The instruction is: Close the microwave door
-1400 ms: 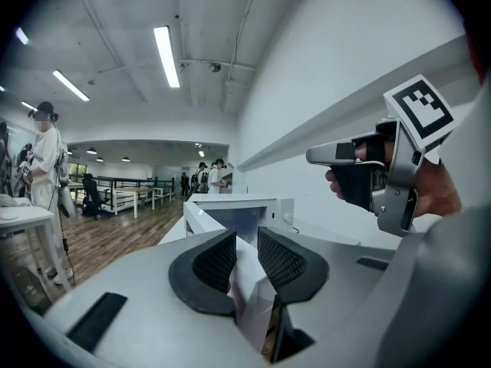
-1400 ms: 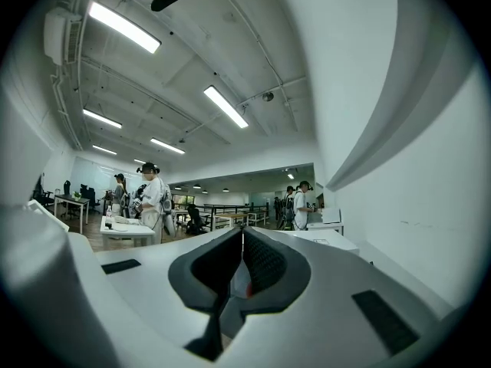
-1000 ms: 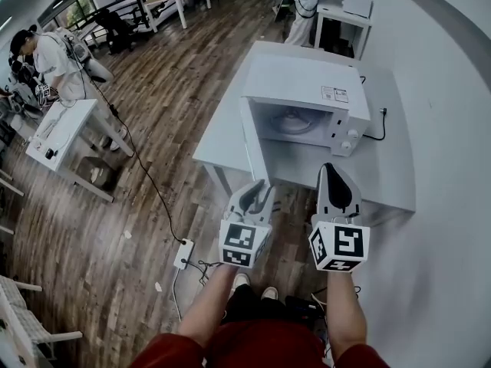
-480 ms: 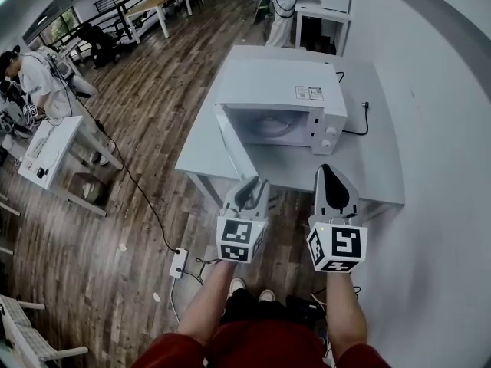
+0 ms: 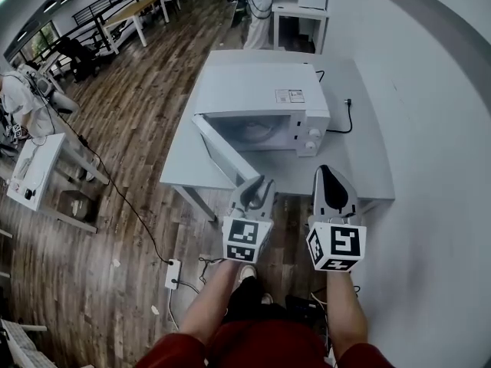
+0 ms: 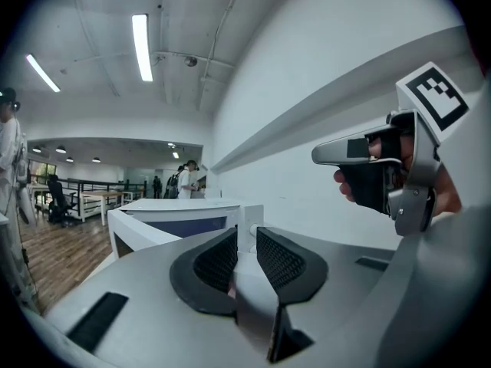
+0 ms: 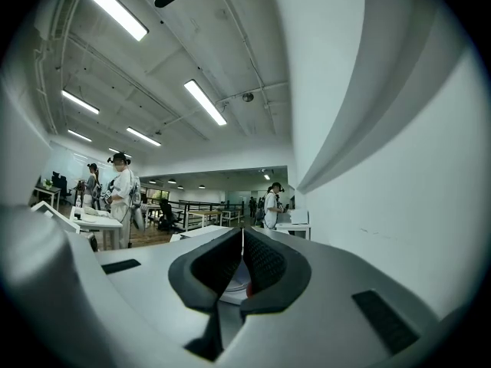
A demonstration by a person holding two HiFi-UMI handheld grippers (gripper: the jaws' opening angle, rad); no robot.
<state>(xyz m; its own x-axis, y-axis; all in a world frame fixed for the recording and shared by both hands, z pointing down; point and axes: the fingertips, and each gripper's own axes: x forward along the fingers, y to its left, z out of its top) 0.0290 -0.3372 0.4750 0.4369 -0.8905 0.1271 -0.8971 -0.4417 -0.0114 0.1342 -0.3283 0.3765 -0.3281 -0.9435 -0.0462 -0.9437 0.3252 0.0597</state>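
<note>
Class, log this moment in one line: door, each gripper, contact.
microwave door: open | left gripper: open, jaws just been closing, nothing between | right gripper: shut, empty | contact: none

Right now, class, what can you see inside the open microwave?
Inside the microwave, a pale round plate shows through the opening. The back of the inside is hidden from this high angle, and the open door covers part of its left side.

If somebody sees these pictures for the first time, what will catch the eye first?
The white microwave stands on a white table, its door swung open toward the person. Nearer, low in the head view, are two grippers with black-and-white marker cubes: the left gripper, empty, its jaws apart though they have just been closing slightly, and the right gripper, shut.
</note>
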